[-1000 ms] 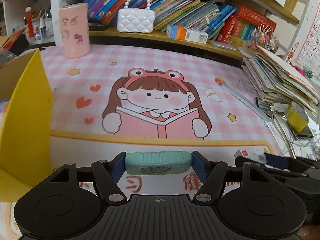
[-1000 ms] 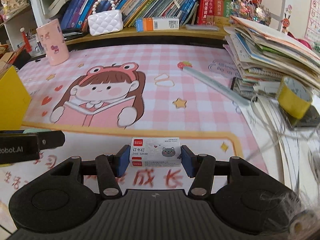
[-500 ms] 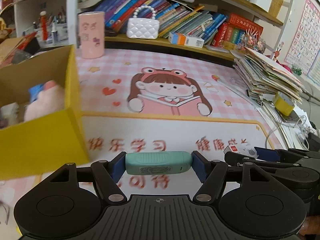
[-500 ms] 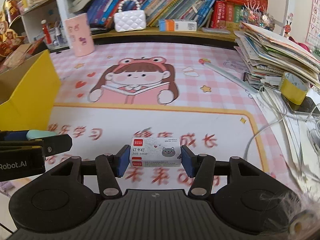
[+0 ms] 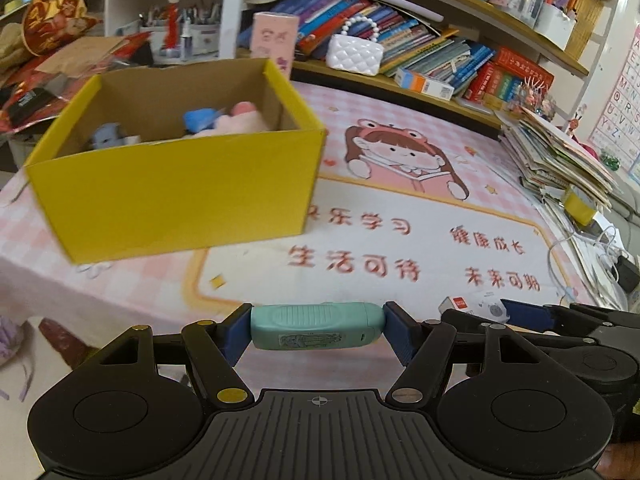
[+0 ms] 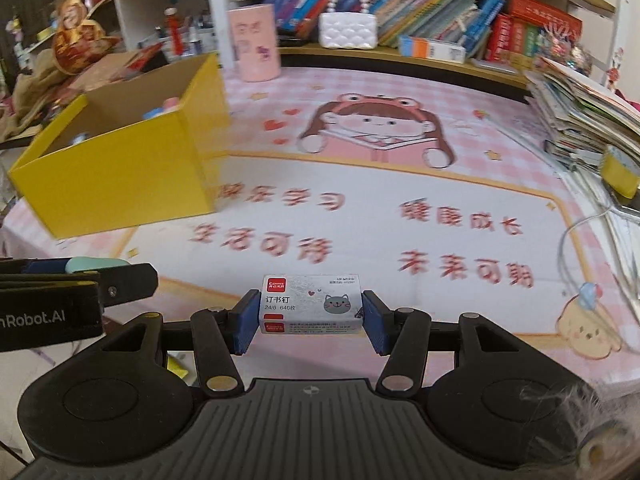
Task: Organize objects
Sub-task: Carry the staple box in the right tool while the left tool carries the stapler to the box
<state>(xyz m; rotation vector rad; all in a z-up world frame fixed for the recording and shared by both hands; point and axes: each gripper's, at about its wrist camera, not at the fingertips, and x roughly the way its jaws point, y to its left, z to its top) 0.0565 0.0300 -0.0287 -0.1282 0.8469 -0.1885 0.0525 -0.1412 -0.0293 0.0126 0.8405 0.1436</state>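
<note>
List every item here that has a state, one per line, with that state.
left gripper: shut on the teal stapler, held off the mat
right gripper: shut on the staple box, held off the mat
yellow box: open-topped, upright, toys inside
white quilted purse: closed, upright on the shelf
pink cup: upright on the mat
paper stack: piled unevenly

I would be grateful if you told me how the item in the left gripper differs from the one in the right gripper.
The teal stapler in the left gripper is rounded and plain-coloured with a ribbed top; the staple box in the right gripper is a flat-sided carton, white with a red logo and a grey cat. The teal stapler spans a wider jaw gap than the staple box. Both are clamped crosswise by their ends, above the desk mat.
</note>
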